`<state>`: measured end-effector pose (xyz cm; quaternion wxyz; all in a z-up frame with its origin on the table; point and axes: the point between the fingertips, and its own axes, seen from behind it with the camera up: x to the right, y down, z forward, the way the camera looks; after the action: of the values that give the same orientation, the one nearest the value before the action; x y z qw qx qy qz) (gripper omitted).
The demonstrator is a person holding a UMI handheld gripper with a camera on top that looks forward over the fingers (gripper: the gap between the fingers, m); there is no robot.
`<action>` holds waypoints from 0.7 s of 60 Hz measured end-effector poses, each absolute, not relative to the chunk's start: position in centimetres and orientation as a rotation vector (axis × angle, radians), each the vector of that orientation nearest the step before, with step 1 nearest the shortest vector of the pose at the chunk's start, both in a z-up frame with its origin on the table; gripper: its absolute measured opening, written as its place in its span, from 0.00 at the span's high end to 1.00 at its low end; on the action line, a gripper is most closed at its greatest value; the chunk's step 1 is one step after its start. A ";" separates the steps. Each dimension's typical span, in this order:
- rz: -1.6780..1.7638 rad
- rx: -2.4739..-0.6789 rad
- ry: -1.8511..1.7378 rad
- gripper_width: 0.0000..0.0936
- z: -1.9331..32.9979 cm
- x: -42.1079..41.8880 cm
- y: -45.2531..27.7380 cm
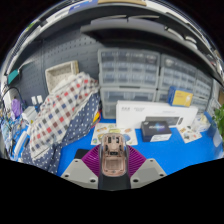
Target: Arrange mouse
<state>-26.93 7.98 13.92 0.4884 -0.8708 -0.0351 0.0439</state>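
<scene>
A pale pink-beige mouse [113, 155] sits between my two fingers, its front end pointing away from me over the blue mat [178, 155]. The purple pads [95, 160] press against both of its sides. My gripper [113, 158] is shut on the mouse and holds it above the mat. The underside of the mouse is hidden.
A white box with a black device [155, 122] stands on the mat ahead to the right. A person in a checked shirt [62, 112] stands at the left. Grey drawer cabinets [130, 75] and a pegboard wall line the back. A green plant [219, 120] is at the far right.
</scene>
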 end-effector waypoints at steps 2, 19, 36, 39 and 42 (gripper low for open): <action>0.119 -2.149 -0.095 0.66 12.1 -27.7 8.4; 0.144 -2.346 -0.105 0.66 0.6 -30.1 8.2; 0.060 -2.317 -0.117 0.58 -0.6 -30.1 8.0; 0.054 -2.316 -0.104 0.54 -0.5 -30.1 8.0; 0.055 -2.329 -0.085 0.51 -0.6 -30.1 7.8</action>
<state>-30.11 7.80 -0.59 0.3940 -0.9182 -0.0334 0.0216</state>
